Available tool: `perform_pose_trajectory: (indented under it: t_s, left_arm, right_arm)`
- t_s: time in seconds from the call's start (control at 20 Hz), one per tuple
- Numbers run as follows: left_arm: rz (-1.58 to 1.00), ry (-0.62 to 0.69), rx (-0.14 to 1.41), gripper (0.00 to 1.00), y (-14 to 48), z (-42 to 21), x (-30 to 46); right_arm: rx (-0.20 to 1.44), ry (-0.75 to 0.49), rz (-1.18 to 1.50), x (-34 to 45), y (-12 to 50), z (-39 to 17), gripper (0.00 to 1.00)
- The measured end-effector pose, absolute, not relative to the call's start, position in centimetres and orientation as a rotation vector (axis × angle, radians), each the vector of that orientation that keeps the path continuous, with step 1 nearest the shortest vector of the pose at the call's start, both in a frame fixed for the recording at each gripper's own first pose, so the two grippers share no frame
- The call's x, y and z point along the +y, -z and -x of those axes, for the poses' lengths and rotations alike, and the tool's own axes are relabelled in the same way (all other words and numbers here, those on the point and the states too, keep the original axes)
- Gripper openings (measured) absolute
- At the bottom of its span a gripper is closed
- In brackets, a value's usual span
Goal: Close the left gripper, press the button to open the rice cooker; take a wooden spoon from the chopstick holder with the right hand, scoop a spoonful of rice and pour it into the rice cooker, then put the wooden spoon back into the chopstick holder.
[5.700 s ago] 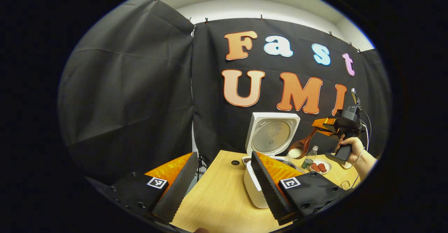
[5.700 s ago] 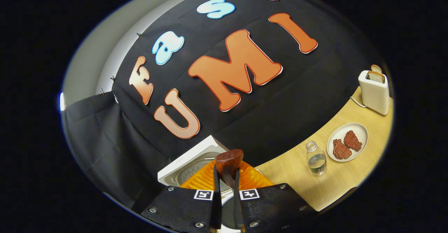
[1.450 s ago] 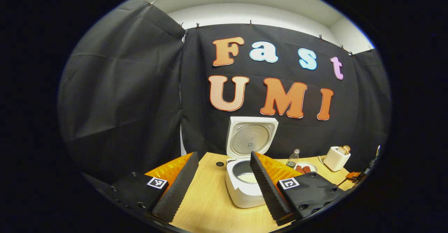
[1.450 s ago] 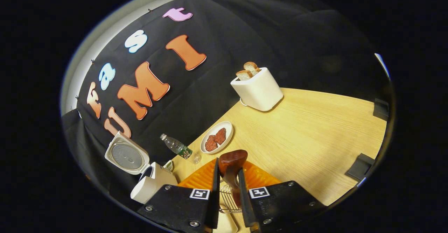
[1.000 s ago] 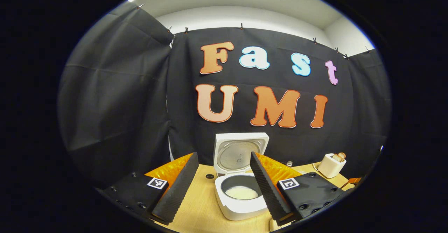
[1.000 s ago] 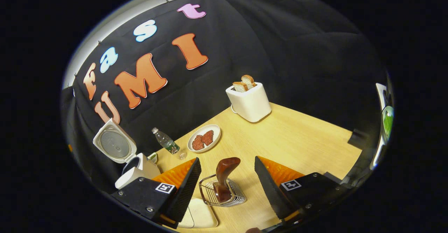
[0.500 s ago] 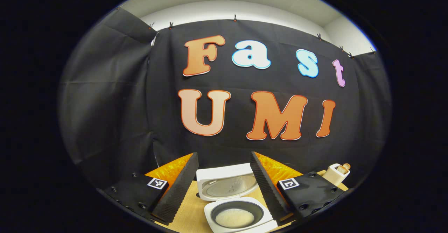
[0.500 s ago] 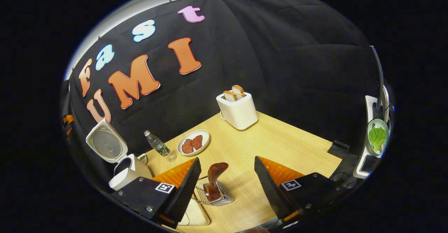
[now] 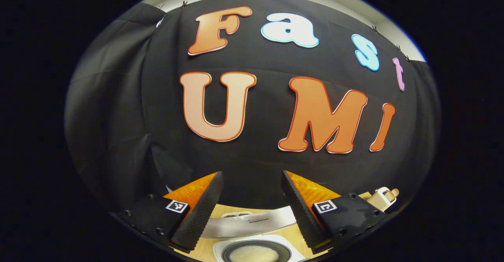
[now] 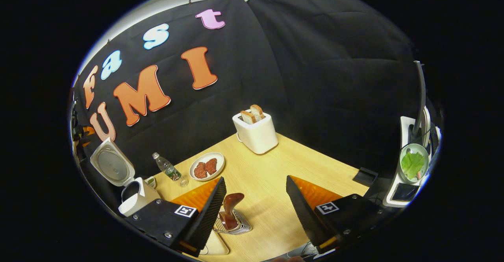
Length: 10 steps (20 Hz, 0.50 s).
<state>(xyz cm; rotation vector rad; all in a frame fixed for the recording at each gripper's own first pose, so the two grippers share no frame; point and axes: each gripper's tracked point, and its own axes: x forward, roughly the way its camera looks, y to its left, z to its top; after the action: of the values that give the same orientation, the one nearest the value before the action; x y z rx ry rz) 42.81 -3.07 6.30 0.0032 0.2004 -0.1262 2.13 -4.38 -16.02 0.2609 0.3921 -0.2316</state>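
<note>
On the pale wood surface [image 10: 275, 199] the open rice cooker [image 10: 132, 199] sits far left. The wooden spoon [image 10: 230, 211] stands upright in the chopstick holder [image 10: 236, 226], just left of the right hand-held gripper [image 10: 256, 207], spread wide and empty. The left hand-held gripper [image 9: 252, 211] gapes above the cooker.

toaster [image 10: 255, 133] with bread far ahead, plate of meat [image 10: 206, 166] and water bottle [image 10: 167, 168] ahead-left, salad bowl [image 10: 412, 162] far right.
</note>
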Motion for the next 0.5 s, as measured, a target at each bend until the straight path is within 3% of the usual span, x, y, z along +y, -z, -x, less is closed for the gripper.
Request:
perform_pose_trajectory:
  t_s: [0.25, 0.5]
  left_arm:
    - [0.011, 0.115, 0.347, 1.00, -0.8, -44.8, -3.0]
    - [-0.025, 0.096, 0.359, 1.00, 0.2, -42.8, -2.6]
  right_arm:
    - [0.357, 0.236, -0.198, -4.7, 13.2, -2.4, 0.94]
    - [0.308, 0.177, -0.147, -3.1, 10.2, -2.6, 0.95]
